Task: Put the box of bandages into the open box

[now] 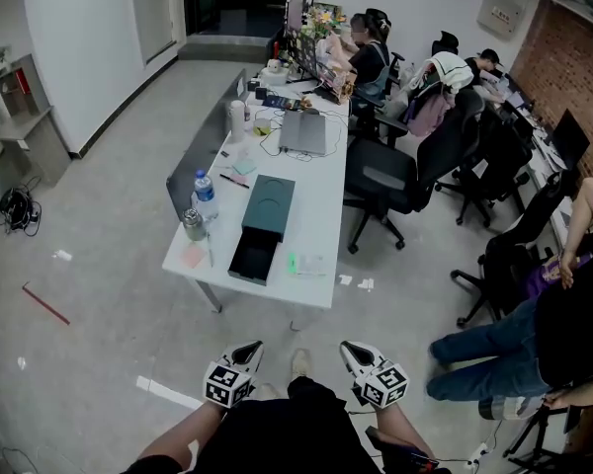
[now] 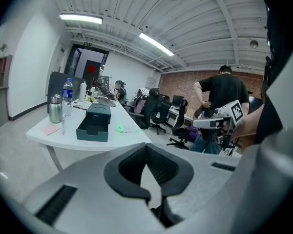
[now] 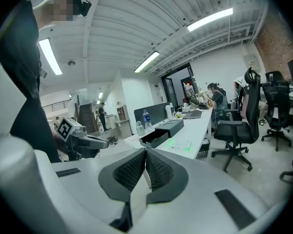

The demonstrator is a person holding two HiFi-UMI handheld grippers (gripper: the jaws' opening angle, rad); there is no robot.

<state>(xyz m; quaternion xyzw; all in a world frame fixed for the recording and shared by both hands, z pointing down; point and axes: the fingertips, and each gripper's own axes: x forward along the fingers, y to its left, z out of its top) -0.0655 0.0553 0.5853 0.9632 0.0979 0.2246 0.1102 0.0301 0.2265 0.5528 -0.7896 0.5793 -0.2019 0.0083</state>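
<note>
Left tongs [image 1: 249,352] closed, empty; right tongs [image 1: 352,352] likewise; open box [image 1: 267,205] on white table [image 1: 316,186], well apart.

cannot read any print on the box of bandages [image 1: 306,264], too small on the white table [image 1: 321,197]. cannot see into the open box [image 1: 254,258], dark within. lost under the near edge of the head view: the 2 forearms [image 1: 173,444] behind the left gripper [image 1: 249,352] and right gripper [image 1: 352,350]. cut by the right edge there: a seated person [image 1: 494,349], upper body partly out of frame. too small to sort out: the clutter [image 1: 306,57] at the table's far end.
</note>
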